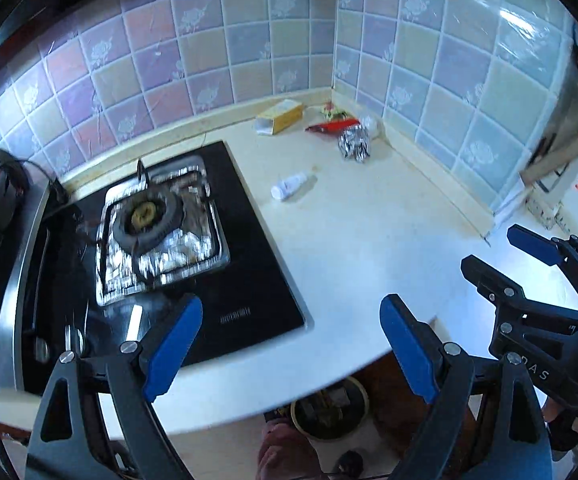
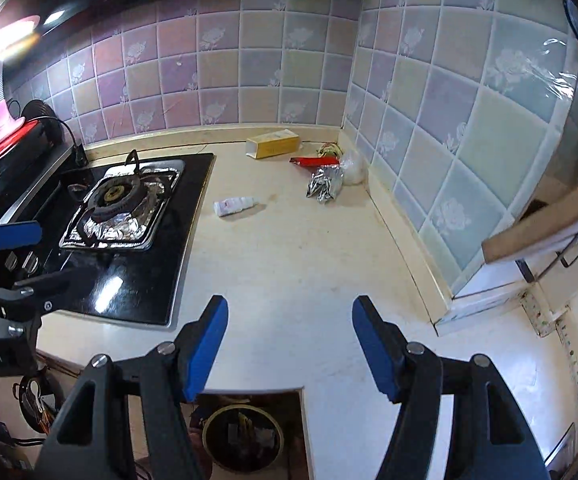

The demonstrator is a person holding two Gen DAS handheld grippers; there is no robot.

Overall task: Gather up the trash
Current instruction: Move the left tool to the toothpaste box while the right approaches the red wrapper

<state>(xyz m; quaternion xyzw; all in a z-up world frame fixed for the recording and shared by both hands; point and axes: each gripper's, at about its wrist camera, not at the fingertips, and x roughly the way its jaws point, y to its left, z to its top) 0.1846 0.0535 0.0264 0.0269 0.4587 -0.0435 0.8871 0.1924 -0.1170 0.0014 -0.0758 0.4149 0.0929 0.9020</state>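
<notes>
Trash lies scattered toward the far corner of the cream countertop (image 1: pixel 349 232) in the left wrist view: a yellow carton (image 1: pixel 280 117) on its side by the tiled backsplash (image 1: pixel 217 52), a red wrapper (image 1: pixel 331 125) just to its right, a crumpled foil ball (image 1: pixel 355 143) in front of that, and a clear plastic bag (image 1: pixel 370 125) tucked into the corner itself. A small white bottle (image 1: pixel 289 186) lies on its side, apart from the rest and nearer the gas stove (image 1: pixel 161 232), whose burner sits on foil lining. The left gripper (image 1: pixel 291 354) hangs over the counter's near edge with its blue fingers (image 1: pixel 175 344) spread wide and nothing between them. Off to the right the right gripper (image 1: pixel 501 254) shows, also parted and empty. Below the counter edge sits a round bin (image 1: pixel 329 410) with scraps in it.

From the right wrist view the same pile sits in the corner: yellow carton (image 2: pixel 274 143), red wrapper (image 2: pixel 313 160), foil ball (image 2: pixel 324 185), plastic bag (image 2: pixel 353 170), with the white bottle (image 2: pixel 234 205) lying alone between them and the stove (image 2: pixel 125 216). The right gripper (image 2: pixel 289 354) is well short of all of it, blue fingers (image 2: pixel 207 350) wide apart, holding nothing. The left gripper (image 2: pixel 25 260) pokes in at the left edge, open. A pink desk lamp (image 2: pixel 3 76) glows at far left, and the bin (image 2: pixel 243 436) shows beneath a notch in the counter.
</notes>
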